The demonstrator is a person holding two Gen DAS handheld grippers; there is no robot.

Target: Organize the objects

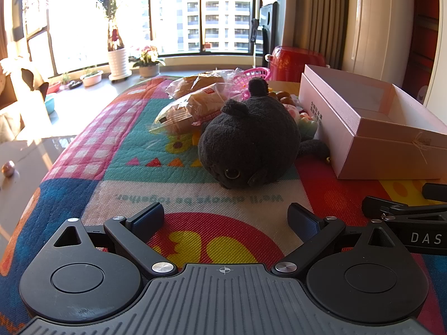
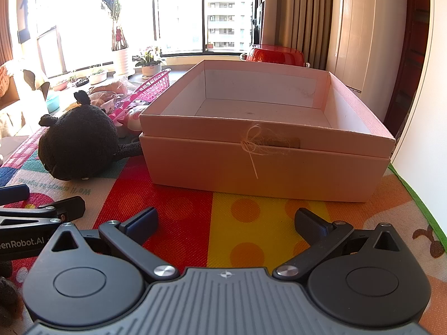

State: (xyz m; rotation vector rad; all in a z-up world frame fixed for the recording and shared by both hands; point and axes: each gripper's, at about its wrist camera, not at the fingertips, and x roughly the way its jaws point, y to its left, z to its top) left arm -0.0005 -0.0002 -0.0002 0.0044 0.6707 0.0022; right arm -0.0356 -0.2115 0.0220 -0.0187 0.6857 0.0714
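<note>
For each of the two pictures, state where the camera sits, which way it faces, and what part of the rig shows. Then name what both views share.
Left wrist: on the left gripper, angled down at the dark plush toy and bagged bread; its open fingers show.
Right wrist: on the right gripper, facing the open pink box; its open fingers show.
Shared: plush toy, box, pink basket, patterned mat, windows; each sees the other gripper.

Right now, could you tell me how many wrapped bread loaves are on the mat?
2. One wrapped loaf lies just behind the dark plush toy; the other sits farther back, beside the pink basket. More could be hidden behind the plush.
</note>
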